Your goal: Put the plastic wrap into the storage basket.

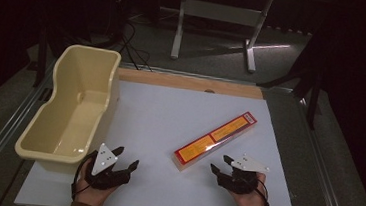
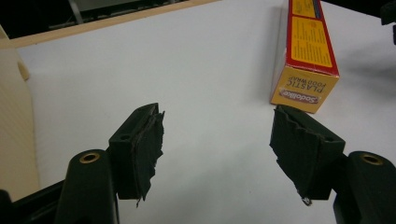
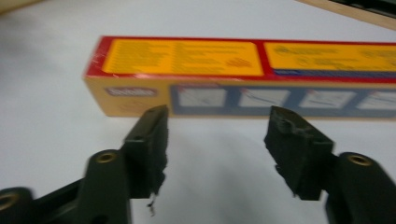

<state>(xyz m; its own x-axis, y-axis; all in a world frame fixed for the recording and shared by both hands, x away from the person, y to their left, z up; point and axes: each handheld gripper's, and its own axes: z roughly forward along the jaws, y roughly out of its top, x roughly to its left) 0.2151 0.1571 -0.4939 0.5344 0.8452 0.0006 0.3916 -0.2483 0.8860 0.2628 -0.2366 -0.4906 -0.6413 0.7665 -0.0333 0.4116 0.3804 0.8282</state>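
Two grippers low over the white table [image 1: 169,117], both with jaws apart and nothing between them. Left gripper [image 1: 125,159] near the front corner of the cream plastic tub [image 1: 73,106], spread wide, aimed across bare table toward the near end of the plastic food wrap box [image 1: 216,141]. Right gripper [image 1: 221,165] just beside that same near end, fairly wide, facing the long side panel of the box in the right gripper view [image 3: 243,74]; no contact visible, though slight blur there, so gap hard to judge. Box flat on the table, lying diagonally, well apart from the tub, red-and-yellow face up.

Step in hand, by the look of it: approach for the pick-up, grasp not yet made. Next move likely: right jaws forward to straddle the narrow width of the box near its end, then close firmly; long carton, so tipping a risk from an end grip. Probably into the tub afterward.
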